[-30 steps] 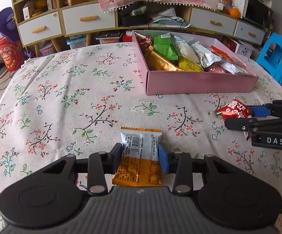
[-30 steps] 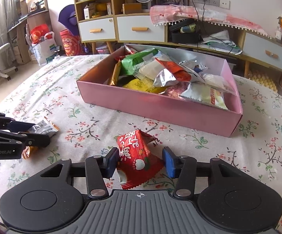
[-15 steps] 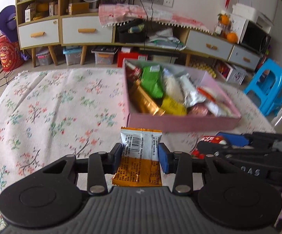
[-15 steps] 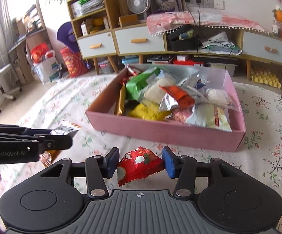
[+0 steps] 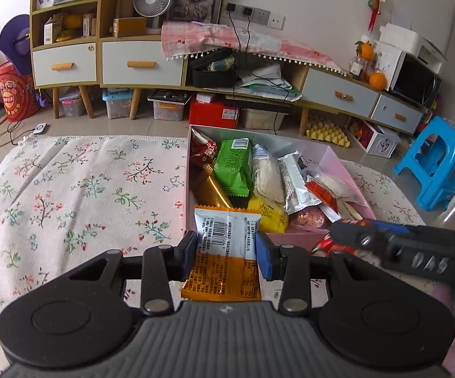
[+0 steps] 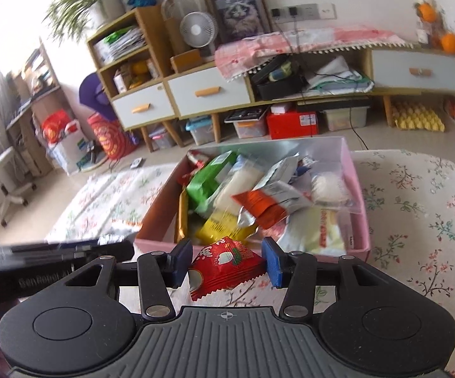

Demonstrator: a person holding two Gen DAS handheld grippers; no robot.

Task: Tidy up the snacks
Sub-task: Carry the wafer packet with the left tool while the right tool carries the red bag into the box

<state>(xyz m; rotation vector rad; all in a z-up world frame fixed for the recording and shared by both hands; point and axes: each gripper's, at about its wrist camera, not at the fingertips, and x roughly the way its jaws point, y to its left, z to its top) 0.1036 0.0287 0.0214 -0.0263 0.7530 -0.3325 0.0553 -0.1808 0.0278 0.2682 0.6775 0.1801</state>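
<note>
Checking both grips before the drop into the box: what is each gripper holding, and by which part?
Left gripper pinches the orange-and-white snack packet across its middle, at its side edges. Right gripper pinches the red snack packet by its two sides.

1. The table [image 5: 79, 189] — covered by a floral cloth [image 6: 416, 208] — spreads below both hand-held grippers.
2. Pink box [image 5: 347, 170] of snack packets sits on it, just ahead of them.
</note>
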